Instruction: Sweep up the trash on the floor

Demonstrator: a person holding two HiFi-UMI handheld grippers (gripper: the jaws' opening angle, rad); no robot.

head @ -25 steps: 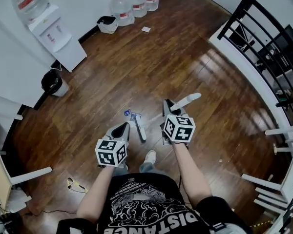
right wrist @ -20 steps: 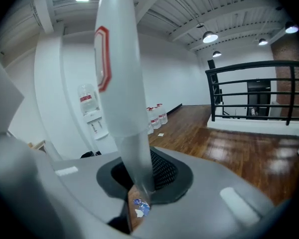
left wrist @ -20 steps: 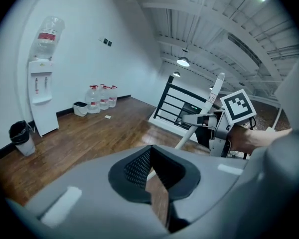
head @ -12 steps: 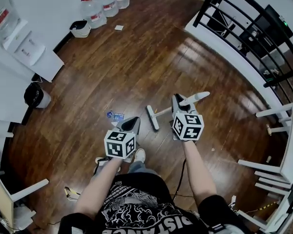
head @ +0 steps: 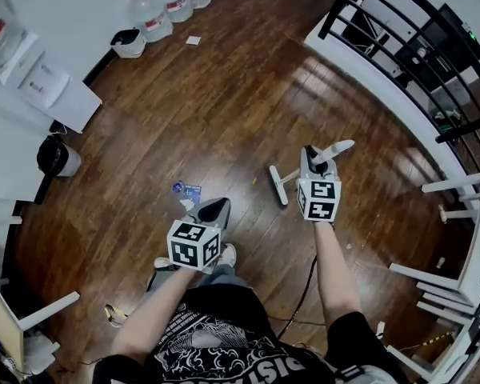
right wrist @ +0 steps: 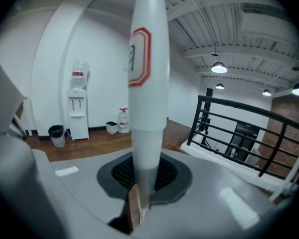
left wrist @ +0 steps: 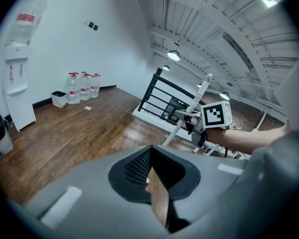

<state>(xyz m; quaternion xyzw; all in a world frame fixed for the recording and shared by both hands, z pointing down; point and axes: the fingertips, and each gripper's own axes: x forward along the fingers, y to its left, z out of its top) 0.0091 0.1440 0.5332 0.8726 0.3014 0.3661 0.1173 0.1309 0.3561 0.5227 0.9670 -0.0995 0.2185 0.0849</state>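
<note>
Blue and white trash [head: 186,189] lies on the wooden floor just ahead of my left gripper [head: 212,210]. That gripper's jaws are closed, and only floor shows through the thin slit at my left gripper [left wrist: 157,195]. My right gripper [head: 311,158] is shut on the white handle [head: 335,149] of a small broom. The broom head [head: 278,186] rests low to the left of it, well right of the trash. In the right gripper view the handle [right wrist: 145,83], with a red mark, rises straight up from my right gripper [right wrist: 138,198]. A paper scrap [head: 194,41] lies far off near the wall.
A water dispenser [head: 34,77], water bottles [head: 162,8], a white bin [head: 129,43] and a black bin [head: 56,157] line the left wall. A black railing [head: 400,34] curves along the right. White furniture legs [head: 456,214] stand at the right. A cable [head: 302,288] trails by my feet.
My right gripper has carried the broom to the right, so its head has moved away from the trash. My left gripper has stayed close to the trash.
</note>
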